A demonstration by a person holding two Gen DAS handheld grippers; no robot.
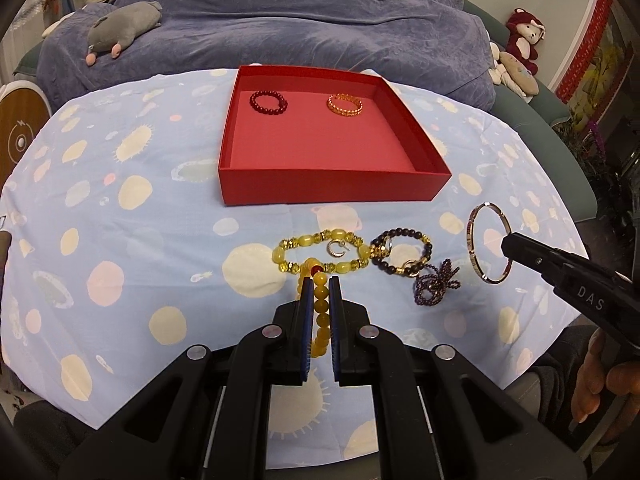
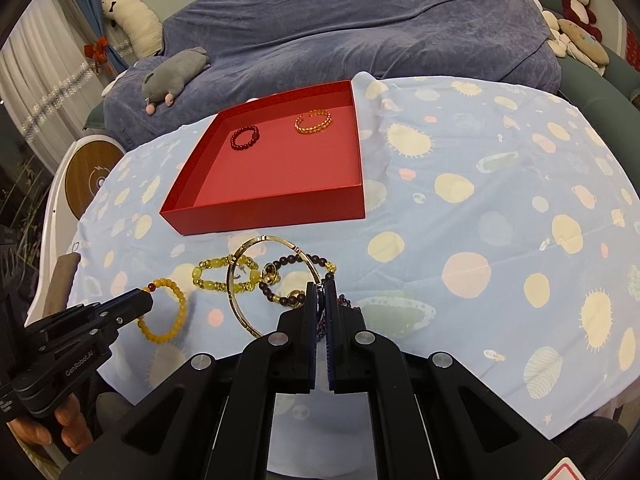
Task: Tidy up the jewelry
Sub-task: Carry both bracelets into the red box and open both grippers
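Observation:
A red box (image 1: 332, 190) (image 2: 264, 212) holds a dark red bead bracelet (image 1: 268, 101) (image 2: 245, 138) and an orange bracelet (image 1: 345, 104) (image 2: 314, 121). My left gripper (image 1: 320, 284) (image 2: 149, 300) is shut on a yellow bead bracelet (image 1: 321, 312) (image 2: 180, 312) near the table's front. My right gripper (image 2: 321, 288) (image 1: 505, 245) is shut on a gold bangle (image 1: 489, 248) (image 2: 268, 284) and holds it lifted. On the cloth lie a yellow-green bracelet (image 1: 324, 252) (image 2: 222, 278), a dark bead bracelet (image 1: 402, 252) (image 2: 300, 276) and a purple bead strand (image 1: 436, 284) (image 2: 344, 302).
The table has a light blue patterned cloth (image 1: 120, 220) (image 2: 480, 220). Behind it stands a sofa under a purple cover (image 1: 300, 12) (image 2: 360, 20) with a grey plush (image 1: 120, 30) (image 2: 172, 76). A round wooden item (image 1: 18, 136) (image 2: 90, 176) stands left.

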